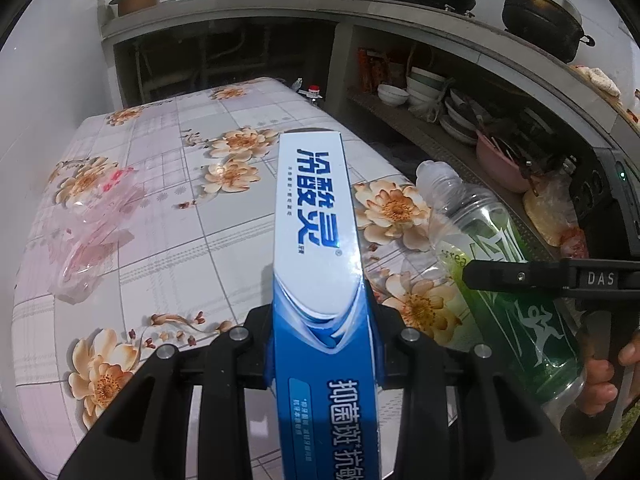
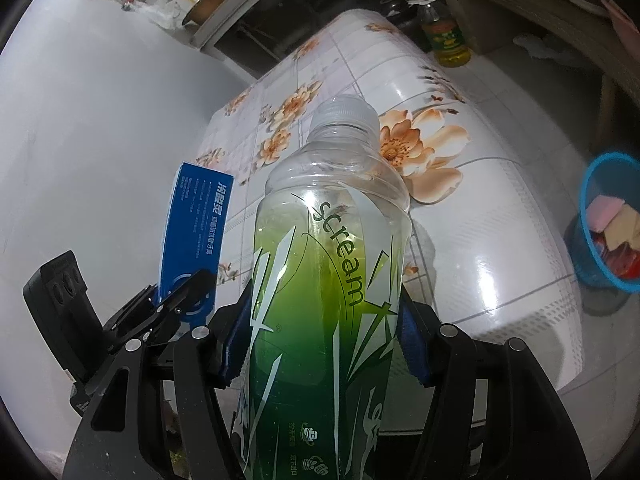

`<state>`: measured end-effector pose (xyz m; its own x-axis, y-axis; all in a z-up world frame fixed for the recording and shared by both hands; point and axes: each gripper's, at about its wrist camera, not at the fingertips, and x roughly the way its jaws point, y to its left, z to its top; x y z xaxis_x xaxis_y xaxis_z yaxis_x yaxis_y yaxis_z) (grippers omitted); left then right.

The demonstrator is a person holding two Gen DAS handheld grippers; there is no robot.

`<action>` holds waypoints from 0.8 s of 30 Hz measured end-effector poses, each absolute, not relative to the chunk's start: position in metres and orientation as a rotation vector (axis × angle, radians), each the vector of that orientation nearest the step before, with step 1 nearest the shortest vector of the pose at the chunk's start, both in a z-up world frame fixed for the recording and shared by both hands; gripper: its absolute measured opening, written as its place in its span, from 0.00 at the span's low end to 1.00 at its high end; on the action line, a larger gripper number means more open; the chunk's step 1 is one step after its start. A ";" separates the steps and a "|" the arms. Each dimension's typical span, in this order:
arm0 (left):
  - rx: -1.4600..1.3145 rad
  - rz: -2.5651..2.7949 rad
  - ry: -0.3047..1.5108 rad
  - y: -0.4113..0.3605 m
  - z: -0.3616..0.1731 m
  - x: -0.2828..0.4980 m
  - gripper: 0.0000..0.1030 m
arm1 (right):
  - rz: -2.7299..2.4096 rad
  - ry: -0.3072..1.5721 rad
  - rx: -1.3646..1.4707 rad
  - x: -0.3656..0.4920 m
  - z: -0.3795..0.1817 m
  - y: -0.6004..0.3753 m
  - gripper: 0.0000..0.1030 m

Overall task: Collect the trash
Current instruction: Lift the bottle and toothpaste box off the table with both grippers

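A long blue and white toothpaste box (image 1: 312,208) sticks forward out of my left gripper (image 1: 324,344), which is shut on its lower half. The same box (image 2: 196,216) and left gripper (image 2: 180,300) show at the left of the right wrist view. My right gripper (image 2: 326,344) is shut on an empty clear bottle (image 2: 328,248) with a green "scream" label, its blue pads pressed on both sides. That bottle (image 1: 492,248) appears to the right of the box, with a black finger (image 1: 520,278) of the right gripper across it and a hand below. Both are held above the floral table (image 1: 160,248).
A crumpled pink plastic wrapper (image 1: 92,224) lies on the table's left side. A blue basket (image 2: 592,264) holding scraps stands on the floor past the table's right edge. An oil bottle (image 2: 446,36) stands beyond the far edge. Shelves with bowls (image 1: 440,104) run along the right.
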<state>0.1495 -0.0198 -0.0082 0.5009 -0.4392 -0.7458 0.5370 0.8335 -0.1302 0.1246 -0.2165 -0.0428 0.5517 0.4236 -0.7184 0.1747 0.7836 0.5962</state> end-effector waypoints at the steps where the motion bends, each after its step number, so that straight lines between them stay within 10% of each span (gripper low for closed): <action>1: 0.124 -0.596 0.864 -0.021 -0.008 0.149 0.32 | 0.162 0.994 0.684 0.123 -0.043 -0.218 0.58; 24: 0.110 -0.649 0.862 -0.035 0.001 0.142 0.32 | 0.196 0.959 0.759 0.110 -0.046 -0.240 0.58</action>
